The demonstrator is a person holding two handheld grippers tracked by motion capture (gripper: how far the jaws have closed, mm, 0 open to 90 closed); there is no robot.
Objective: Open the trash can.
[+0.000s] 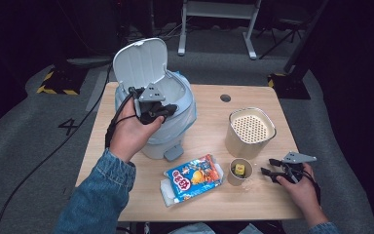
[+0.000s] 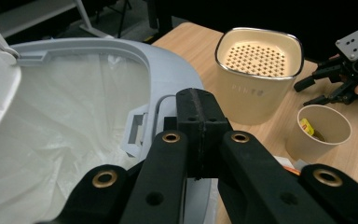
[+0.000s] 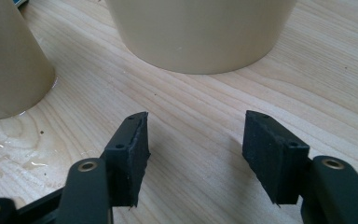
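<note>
High view: we see the left tongs (image 1: 168,109) held over the front rim of the bin (image 1: 185,92), whose lid (image 1: 141,61) stands open. The right tongs (image 1: 269,168) lie low on the surface (image 1: 209,105), just beside the paper cup (image 1: 240,173). A snack bag (image 1: 195,178) lies flat between the bin and the cup, and a beige container (image 1: 251,131) with a perforated top stands behind the cup.

Left gripper view: the left tongs (image 2: 198,109) are clenched, pad against pad, and we see nothing between them. They sit above the bin (image 2: 168,70) rim, with the white liner (image 2: 74,116) below. The cup (image 2: 324,133) holds a small yellow item (image 2: 307,126).

Right gripper view: the right tongs (image 3: 196,123) are released, with bare wood between the pads. The cup (image 3: 9,60) stands to the left, the container (image 3: 200,32) ahead, both apart from the pads. A wet patch (image 3: 9,163) shows by the cup.

Judgement: we read this as clearing rubbish into the bin, with the left hand at the drop point and empty. The next move probably calls for a pickup. The cup is upright and may hold liquid, so it needs a level carry.
</note>
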